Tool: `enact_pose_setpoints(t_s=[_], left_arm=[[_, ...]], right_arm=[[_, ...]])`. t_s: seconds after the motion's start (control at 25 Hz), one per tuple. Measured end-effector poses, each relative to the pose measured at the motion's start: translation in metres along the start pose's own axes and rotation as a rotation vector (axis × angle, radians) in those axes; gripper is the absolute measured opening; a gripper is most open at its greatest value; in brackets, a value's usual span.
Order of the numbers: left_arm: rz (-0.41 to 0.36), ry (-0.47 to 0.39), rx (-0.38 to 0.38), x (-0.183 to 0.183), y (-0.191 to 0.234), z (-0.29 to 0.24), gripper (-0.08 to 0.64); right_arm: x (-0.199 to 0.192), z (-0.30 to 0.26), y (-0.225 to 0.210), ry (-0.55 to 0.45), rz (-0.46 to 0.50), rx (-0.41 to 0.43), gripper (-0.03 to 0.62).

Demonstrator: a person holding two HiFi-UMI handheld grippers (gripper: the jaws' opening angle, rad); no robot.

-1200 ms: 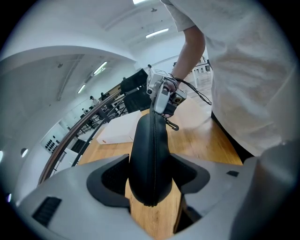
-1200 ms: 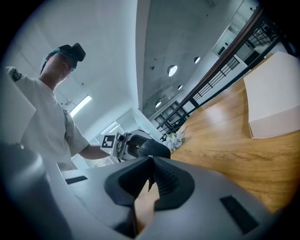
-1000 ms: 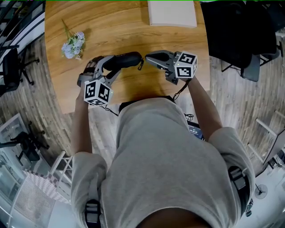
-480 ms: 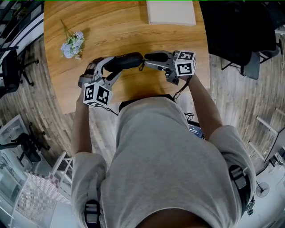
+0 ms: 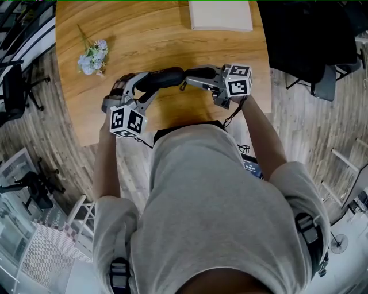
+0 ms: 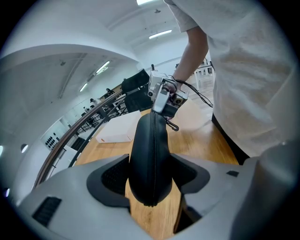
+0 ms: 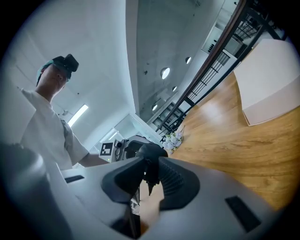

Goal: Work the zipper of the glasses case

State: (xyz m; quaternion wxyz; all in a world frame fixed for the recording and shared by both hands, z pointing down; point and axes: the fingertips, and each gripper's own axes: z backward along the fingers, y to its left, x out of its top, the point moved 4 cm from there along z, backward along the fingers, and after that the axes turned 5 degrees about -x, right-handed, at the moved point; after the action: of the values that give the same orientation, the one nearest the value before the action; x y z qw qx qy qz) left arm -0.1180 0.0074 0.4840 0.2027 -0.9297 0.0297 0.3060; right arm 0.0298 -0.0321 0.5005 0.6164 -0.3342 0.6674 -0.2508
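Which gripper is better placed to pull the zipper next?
Right. The right gripper is at the end of the case, its jaws have just been opening with the zipper pull between them. The left gripper is clamped on the case, steadying it.

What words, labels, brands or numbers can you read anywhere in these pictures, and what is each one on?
No readable text anywhere in these views.
Left marker cube: black-and-white square patterns only, no letters or digits.
Right marker cube: patterns only, the same.
Glasses case: plain black, no brand shows.
White box: blank on the side in view.
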Motion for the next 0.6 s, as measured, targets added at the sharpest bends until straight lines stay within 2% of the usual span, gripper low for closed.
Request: enact_pose_setpoints(t_s=[0.08,0.24,0.4,0.6], left_arm=[[0.015,0.018,0.008,-0.002,-0.001,-0.004,0.284],[0.059,0.043,0.025,-0.009,-0.003,-0.011,0.284],[0.093,0.086,0.033,-0.015,-0.008,-0.021,0.284],[0.129,0.097,0.050,-0.017,-0.012,-0.029,0.283]], right_arm=[[-0.001,0.000,-0.001,0.010,0.042,-0.034,0.050],[-0.001,-0.002,-0.004,0.031,0.152,-0.127,0.042],[-0.005,-0.005,-0.006,0.107,0.286,-0.239,0.027],[-0.007,-0.004,-0.009,0.117,0.320,-0.292,0.026]])
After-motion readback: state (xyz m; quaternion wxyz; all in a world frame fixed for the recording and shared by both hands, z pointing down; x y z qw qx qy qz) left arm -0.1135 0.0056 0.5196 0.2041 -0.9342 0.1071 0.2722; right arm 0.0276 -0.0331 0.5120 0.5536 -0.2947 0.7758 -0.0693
